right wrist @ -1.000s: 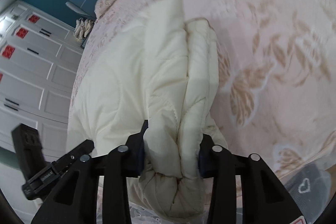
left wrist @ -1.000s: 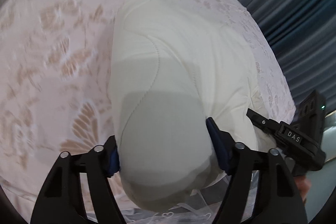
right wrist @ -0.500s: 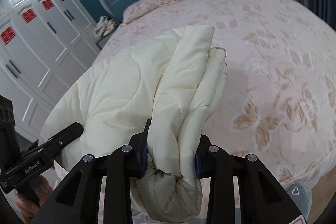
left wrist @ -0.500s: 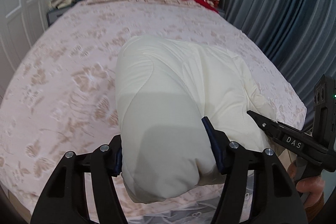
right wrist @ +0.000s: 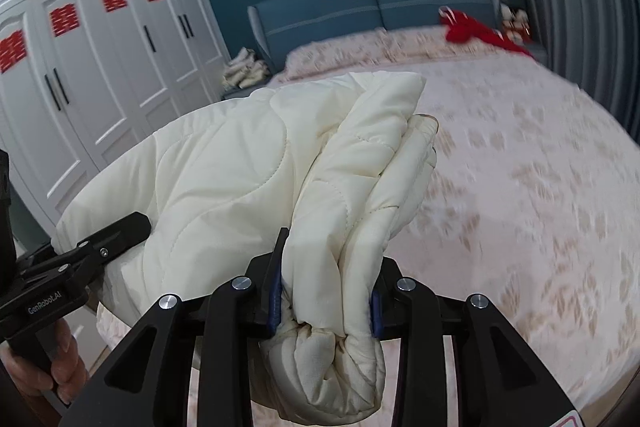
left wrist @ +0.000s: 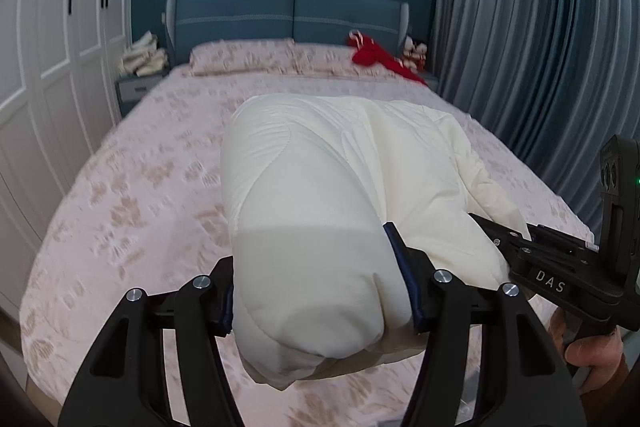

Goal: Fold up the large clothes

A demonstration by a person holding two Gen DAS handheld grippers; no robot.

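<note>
Left gripper (left wrist: 320, 287), right gripper (right wrist: 326, 291) both clamp cream quilted padded coat (left wrist: 320, 187), centre frame; keep level, lower evenly onto pink floral bedspread (left wrist: 132, 195).

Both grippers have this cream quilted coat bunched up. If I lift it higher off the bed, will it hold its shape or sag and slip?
The cream quilted coat is probably floppy: it drapes and bulges between the left gripper and right gripper. Its puffy padding suggests it is light for its bulk. The smooth shell may slip, though thick bunched folds fill both jaws, so the hold looks fairly secure.

A home bedroom: a made bed (left wrist: 140, 195) with blue headboard (left wrist: 288, 15), white wardrobe (right wrist: 100, 67), grey curtains (left wrist: 520, 47)
</note>
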